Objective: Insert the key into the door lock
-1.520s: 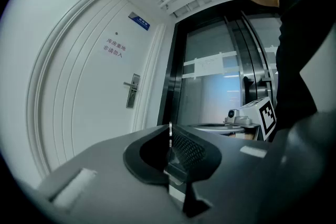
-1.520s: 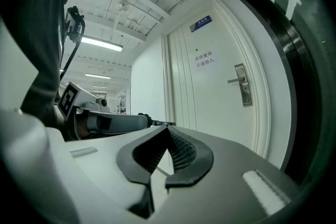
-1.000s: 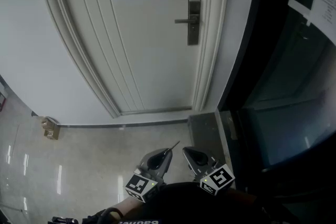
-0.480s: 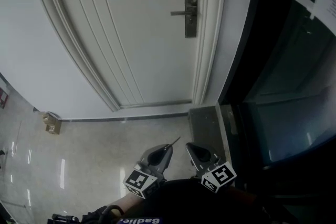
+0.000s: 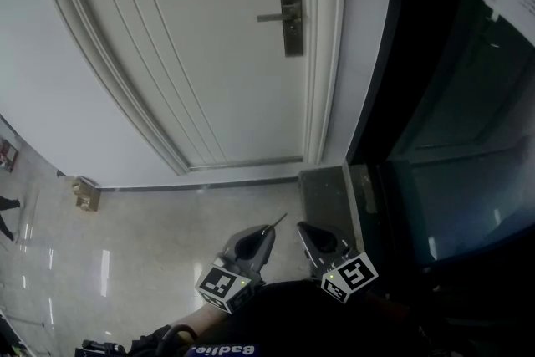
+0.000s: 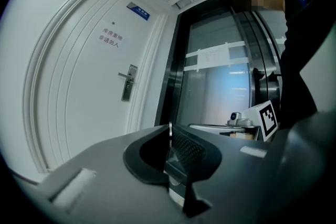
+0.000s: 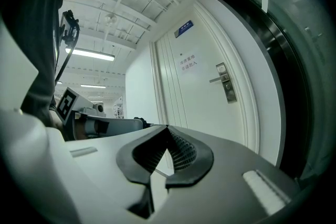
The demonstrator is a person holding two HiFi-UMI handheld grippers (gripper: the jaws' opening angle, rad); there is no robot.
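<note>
Sticking out from your left gripper (image 5: 264,235) is the thin key (image 5: 277,221), pinched tight between its jaws. Your right gripper (image 5: 303,228) is just beside it, with its jaws pressed together and nothing in them. The door lock (image 5: 292,28) and its handle (image 5: 272,16) are well ahead of both grippers, on the white door (image 5: 226,71). Dark glass (image 5: 451,138) is off to the right gripper's outer side.

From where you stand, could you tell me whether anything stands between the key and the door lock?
Nothing visible does. The key, pinched in the left gripper, points toward the lock on the shut door, and only floor lies between them.
</note>
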